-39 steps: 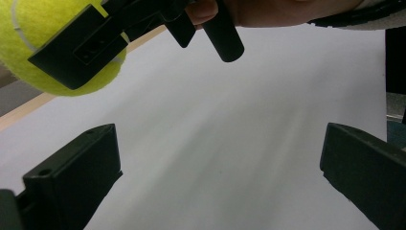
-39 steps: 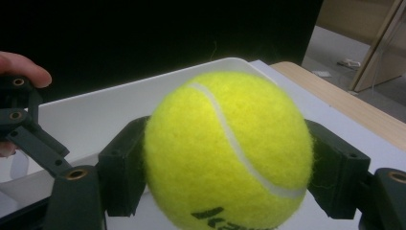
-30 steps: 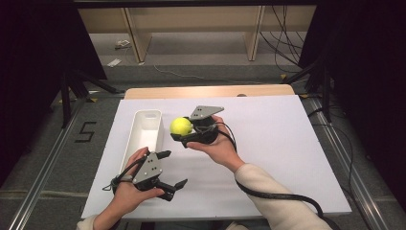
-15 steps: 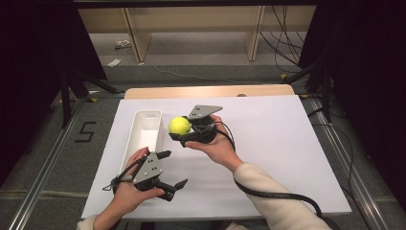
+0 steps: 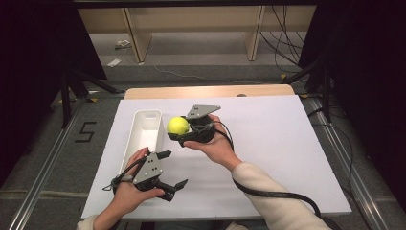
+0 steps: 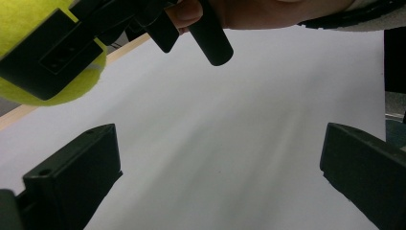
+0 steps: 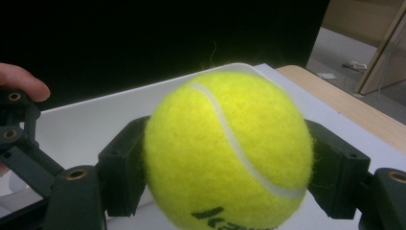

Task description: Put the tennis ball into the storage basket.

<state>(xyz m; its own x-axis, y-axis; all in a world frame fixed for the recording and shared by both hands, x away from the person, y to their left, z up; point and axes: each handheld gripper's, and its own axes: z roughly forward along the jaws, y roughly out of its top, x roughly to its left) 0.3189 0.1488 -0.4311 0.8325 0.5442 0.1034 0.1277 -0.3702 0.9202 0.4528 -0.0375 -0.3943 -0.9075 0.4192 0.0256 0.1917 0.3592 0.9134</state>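
Note:
A yellow tennis ball (image 5: pixel 177 125) hangs above the white sheet (image 5: pixel 268 143), clamped between the jaws of my right gripper (image 5: pixel 178 129). In the right gripper view the ball (image 7: pixel 229 148) bulges between the two black jaws, with the white tray (image 7: pixel 95 124) behind it. That tray (image 5: pixel 136 143) is a long white bin just left of the ball. My left gripper (image 5: pixel 171 168) sits low near the table's front edge, open with nothing between its jaws. From the left gripper view (image 6: pixel 220 191) the ball (image 6: pixel 48 62) shows at the upper left in the other gripper.
White sheet covers the tabletop, with a strip of wood (image 5: pixel 210 91) at the far edge. Wooden shelving legs (image 5: pixel 131 33) stand on the floor beyond. Cables (image 5: pixel 287 43) run along the right. The sheet's right half (image 5: pixel 287 158) is bare.
The right gripper with the ball has drifted slightly left toward the tray. The left gripper has stayed put.

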